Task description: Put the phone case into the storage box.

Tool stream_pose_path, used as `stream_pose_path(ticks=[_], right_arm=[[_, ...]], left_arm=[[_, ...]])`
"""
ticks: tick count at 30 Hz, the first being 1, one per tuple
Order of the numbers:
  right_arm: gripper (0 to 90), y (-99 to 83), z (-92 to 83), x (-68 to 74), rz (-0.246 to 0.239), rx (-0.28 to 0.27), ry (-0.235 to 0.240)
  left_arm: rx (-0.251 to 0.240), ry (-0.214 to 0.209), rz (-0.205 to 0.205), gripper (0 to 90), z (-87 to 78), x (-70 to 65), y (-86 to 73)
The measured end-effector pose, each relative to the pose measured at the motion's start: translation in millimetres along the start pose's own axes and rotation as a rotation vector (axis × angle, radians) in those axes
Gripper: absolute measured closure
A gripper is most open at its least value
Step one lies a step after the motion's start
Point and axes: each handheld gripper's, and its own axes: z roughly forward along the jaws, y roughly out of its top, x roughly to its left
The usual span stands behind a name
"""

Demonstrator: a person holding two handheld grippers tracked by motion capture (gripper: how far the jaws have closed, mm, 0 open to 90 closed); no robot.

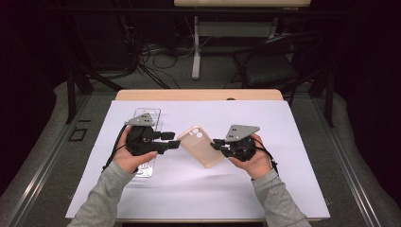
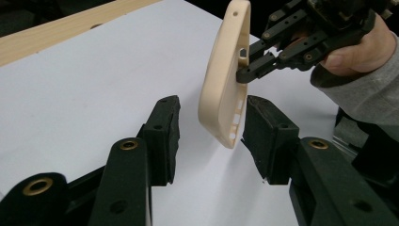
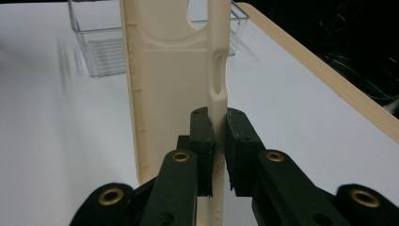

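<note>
A beige phone case (image 1: 201,145) hangs above the white sheet between my two hands, its camera cut-out at the far end. My right gripper (image 1: 215,144) is shut on its side rim; in the right gripper view the pads (image 3: 202,136) pinch the thin rim of the case (image 3: 169,84). My left gripper (image 1: 174,143) stands open at the case's left end. In the left gripper view the case (image 2: 221,94) lies between the jaws, close to the right-hand pad (image 2: 263,127) and well apart from the other. The right gripper (image 2: 244,70) grips it farther off.
A clear plastic tray (image 1: 147,115) lies on the white sheet (image 1: 283,142) under my left hand, also seen as a clear tray (image 3: 99,52) behind the case. The wooden table edge (image 1: 198,94) runs along the far side. A chair (image 1: 269,66) stands beyond.
</note>
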Motion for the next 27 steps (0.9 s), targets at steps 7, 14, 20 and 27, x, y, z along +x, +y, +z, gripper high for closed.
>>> stream_pose_path(ticks=[7,14,20,27], right_arm=[[82.5,-0.3,-2.7,-2.0,0.076,-0.021,-0.053],[82.5,1.4,-7.9,0.0,0.169,-0.070,-0.137],[82.6,3.3,-11.5,3.9,0.225,-0.102,-0.205],[82.6,2.0,-9.0,6.5,0.289,-0.119,-0.237]], left_arm=[[-0.053,0.055,0.000,49.8,-1.4,2.3,0.2],[-0.078,0.109,0.002,45.1,-3.2,2.9,0.7],[-0.071,0.207,0.068,43.4,-1.8,-1.7,1.1],[-0.070,0.292,0.151,41.4,1.2,-6.7,2.2]])
